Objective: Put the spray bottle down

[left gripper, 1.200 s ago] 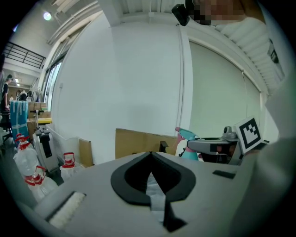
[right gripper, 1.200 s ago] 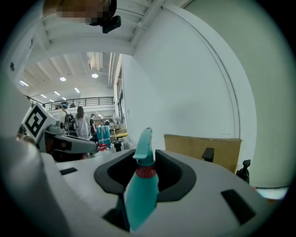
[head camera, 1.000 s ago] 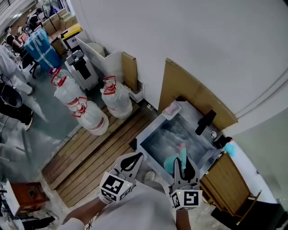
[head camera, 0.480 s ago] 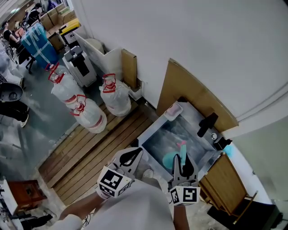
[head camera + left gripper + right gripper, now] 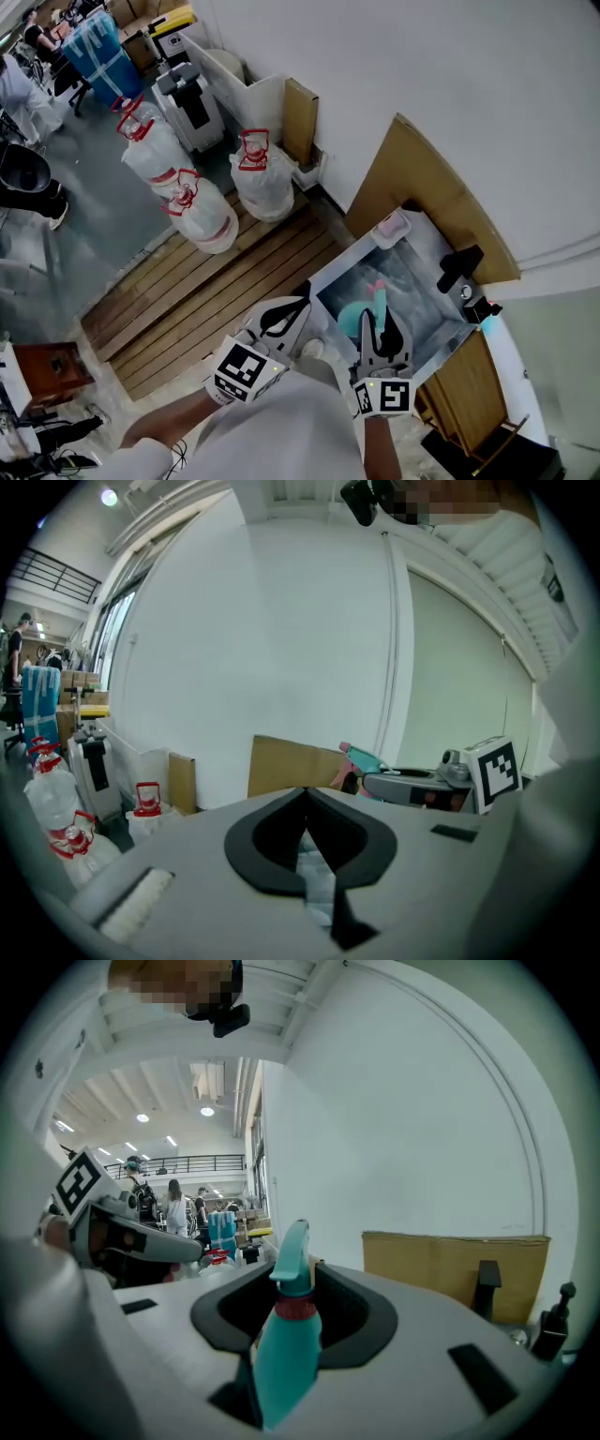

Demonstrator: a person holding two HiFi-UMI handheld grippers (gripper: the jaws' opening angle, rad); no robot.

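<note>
Standing upright, the bottle (image 5: 284,1335) is clenched by the right tool (image 5: 382,330) and held over the sink (image 5: 417,272) ahead.

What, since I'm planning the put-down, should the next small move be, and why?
Probably lower the right gripper with its jaws kept closed. They clamp the teal spray bottle upright, apparently in the air over the sink, so opening now would likely drop it.

Smooth, glossy teal plastic bottle (image 5: 281,1354); dull steel sink (image 5: 349,264); slatted wooden floor (image 5: 216,291); matt cardboard (image 5: 422,178); crinkled plastic bags (image 5: 202,211).
</note>
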